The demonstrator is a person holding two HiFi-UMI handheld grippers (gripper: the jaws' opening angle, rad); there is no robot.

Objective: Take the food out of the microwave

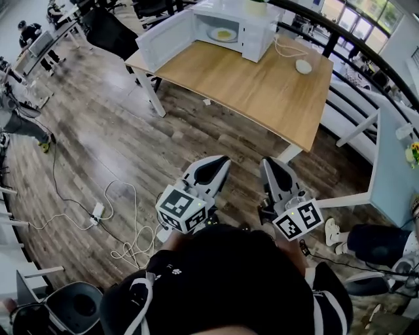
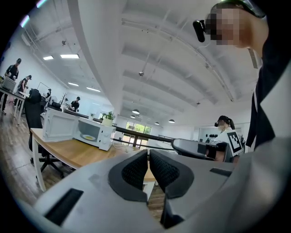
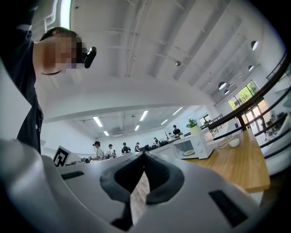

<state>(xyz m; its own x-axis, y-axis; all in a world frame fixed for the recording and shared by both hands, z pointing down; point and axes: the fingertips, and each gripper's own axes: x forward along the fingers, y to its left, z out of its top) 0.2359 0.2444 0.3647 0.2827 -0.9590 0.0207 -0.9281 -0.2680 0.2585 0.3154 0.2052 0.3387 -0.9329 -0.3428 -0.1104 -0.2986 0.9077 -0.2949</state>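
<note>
A white microwave (image 1: 229, 26) stands at the far end of the wooden table (image 1: 262, 91), its door (image 1: 163, 40) swung open to the left. Inside it lies a plate with yellow food (image 1: 223, 34). Both grippers are held close to my body, well short of the table and pointing at it. The left gripper (image 1: 224, 159) is shut and empty, as is the right gripper (image 1: 268, 161). In the left gripper view the microwave (image 2: 77, 129) and its plate (image 2: 88, 137) show far off beyond the left gripper (image 2: 148, 153). In the right gripper view the microwave (image 3: 191, 146) shows beyond the right gripper (image 3: 143, 154).
A small white round device (image 1: 303, 66) with a cable lies on the table right of the microwave. A potted plant (image 1: 256, 5) sits on top of it. A black chair (image 1: 111, 29) stands behind the open door. Cables and a power strip (image 1: 97, 211) lie on the floor at left.
</note>
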